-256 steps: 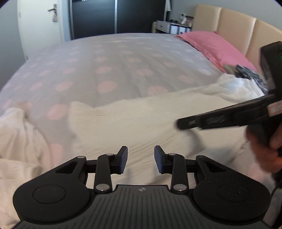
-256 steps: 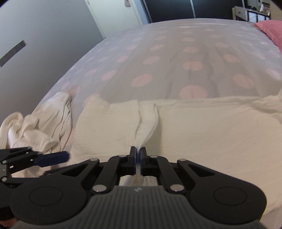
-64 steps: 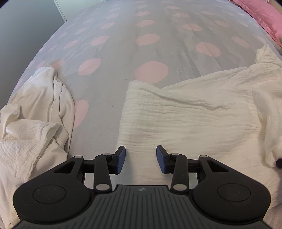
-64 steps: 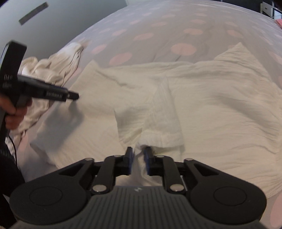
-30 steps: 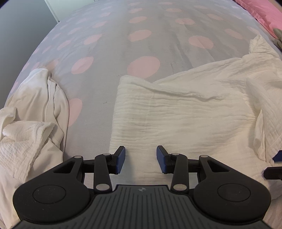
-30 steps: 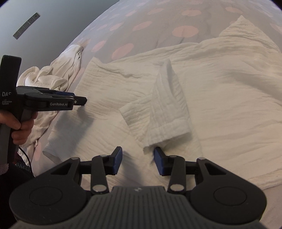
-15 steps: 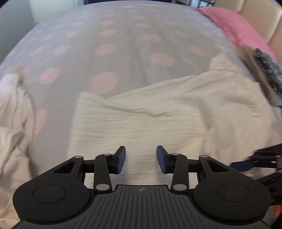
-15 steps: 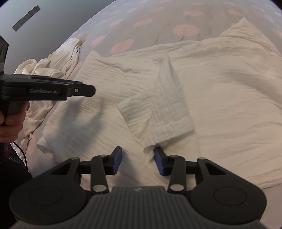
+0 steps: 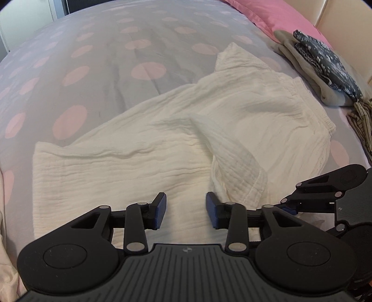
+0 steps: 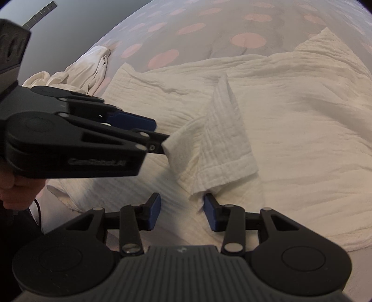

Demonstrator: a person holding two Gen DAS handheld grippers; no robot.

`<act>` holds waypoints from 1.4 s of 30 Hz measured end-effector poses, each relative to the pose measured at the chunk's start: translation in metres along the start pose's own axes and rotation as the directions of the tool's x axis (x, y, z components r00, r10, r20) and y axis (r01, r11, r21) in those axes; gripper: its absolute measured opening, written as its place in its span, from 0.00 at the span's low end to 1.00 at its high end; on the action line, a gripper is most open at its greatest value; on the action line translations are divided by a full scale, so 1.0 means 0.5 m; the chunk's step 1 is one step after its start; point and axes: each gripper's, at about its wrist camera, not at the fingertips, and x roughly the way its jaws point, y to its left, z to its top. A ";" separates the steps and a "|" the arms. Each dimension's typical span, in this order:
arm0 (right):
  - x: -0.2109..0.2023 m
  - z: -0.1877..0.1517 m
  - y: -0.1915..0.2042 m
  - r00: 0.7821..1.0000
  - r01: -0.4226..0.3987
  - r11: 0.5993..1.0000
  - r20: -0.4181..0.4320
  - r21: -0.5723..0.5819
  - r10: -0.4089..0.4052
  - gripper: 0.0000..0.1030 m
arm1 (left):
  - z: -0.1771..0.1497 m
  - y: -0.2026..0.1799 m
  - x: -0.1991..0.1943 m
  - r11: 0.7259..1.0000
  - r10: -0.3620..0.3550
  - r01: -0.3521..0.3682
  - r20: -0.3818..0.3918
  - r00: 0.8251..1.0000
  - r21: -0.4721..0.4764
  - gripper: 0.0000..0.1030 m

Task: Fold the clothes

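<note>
Crinkled cream muslin, a garment (image 9: 144,167), is spread flat across the dotted bedspread (image 9: 97,60), presumably so that its parts can be folded inward one at a time. At nine o'clock in the right wrist view a rumpled heap (image 10: 79,69) is left at the bed's edge, likely clothes waiting their turn. The left gripper (image 10: 160,137) is reached in from nine o'clock toward the raised flap (image 10: 216,148) at the garment's middle; its jaws are closing, and the flap's left corner is seen at their tips, though it cannot be told whether the pads press on it yet. In its own view the left gripper (image 9: 186,206) shows a clear gap over flat cloth. The flap is stood up in a ridge, probably a sleeve turned over the body. The right gripper (image 10: 181,209) is kept at six o'clock with its jaws apart and nothing clamped; the flap's hem lies just beside its right finger. At two o'clock in the left wrist view, folded items (image 9: 325,60) are stacked by the pink pillow (image 9: 274,16), apparently finished work set out of the way.
</note>
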 end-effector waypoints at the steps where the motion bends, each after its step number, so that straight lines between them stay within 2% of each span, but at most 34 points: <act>1: -0.002 0.000 -0.001 1.000 0.000 1.000 0.000 0.000 0.000 0.44 | 0.001 0.000 0.006 1.000 0.003 -0.003 -0.009 1.000 -0.002 0.12; 4: -0.013 0.004 -0.003 1.000 0.003 1.000 0.003 0.001 -0.003 0.44 | 0.001 0.002 0.019 1.000 0.026 -0.026 -0.030 0.999 0.001 0.05; 10: -0.058 0.024 -0.024 0.999 0.009 0.999 0.053 0.037 -0.011 0.48 | -0.007 0.014 0.042 0.999 0.053 -0.053 -0.064 0.997 -0.006 0.05; 15: -0.037 0.020 -0.034 0.999 0.013 0.998 0.031 0.067 -0.015 0.48 | 0.002 0.026 0.019 0.998 -0.001 0.000 -0.005 1.000 -0.068 0.05; 16: -0.028 0.017 -0.033 1.000 0.014 0.998 0.020 0.064 -0.015 0.48 | 0.005 0.029 0.011 0.996 -0.018 0.019 0.015 1.000 -0.083 0.07; 19: -0.006 0.005 -0.024 1.000 0.030 0.999 0.005 0.035 -0.030 0.48 | 0.012 0.029 -0.013 0.993 -0.079 0.084 0.060 0.995 -0.081 0.26; 24: 0.000 0.006 -0.020 0.999 0.040 0.999 0.006 0.020 -0.040 0.50 | 0.015 0.014 -0.027 0.986 -0.146 0.152 0.078 0.986 -0.066 0.40; 28: -0.003 0.000 -0.021 0.999 0.042 0.999 0.005 0.006 -0.042 0.52 | 0.014 -0.003 -0.014 0.987 -0.153 0.157 0.071 0.986 -0.043 0.41; 33: -0.004 0.000 -0.023 0.999 0.037 0.999 0.003 0.000 -0.037 0.52 | 0.021 -0.008 -0.046 0.977 -0.203 0.211 0.142 0.969 -0.042 0.43; 36: -0.003 0.002 -0.023 0.999 0.039 0.999 0.001 -0.001 -0.039 0.52 | 0.025 -0.013 -0.042 0.978 -0.200 0.207 0.137 0.970 -0.036 0.45; 39: -0.003 0.002 -0.021 0.999 0.040 0.999 0.001 -0.004 -0.040 0.52 | 0.017 -0.018 -0.011 0.989 -0.140 0.143 0.079 0.987 -0.031 0.38; 40: -0.004 0.002 -0.021 0.999 0.041 0.999 0.002 -0.005 -0.041 0.52 | 0.012 -0.015 -0.001 0.991 -0.129 0.132 0.065 0.989 -0.033 0.21; 41: -0.005 0.002 -0.020 0.999 0.040 0.999 0.002 -0.004 -0.040 0.52 | 0.007 -0.011 0.009 0.991 -0.127 0.129 0.052 0.991 -0.039 0.12; 42: -0.007 0.003 -0.020 0.999 0.038 0.999 0.001 -0.007 -0.038 0.52 | 0.003 -0.007 0.017 0.991 -0.124 0.126 0.044 0.991 -0.045 0.10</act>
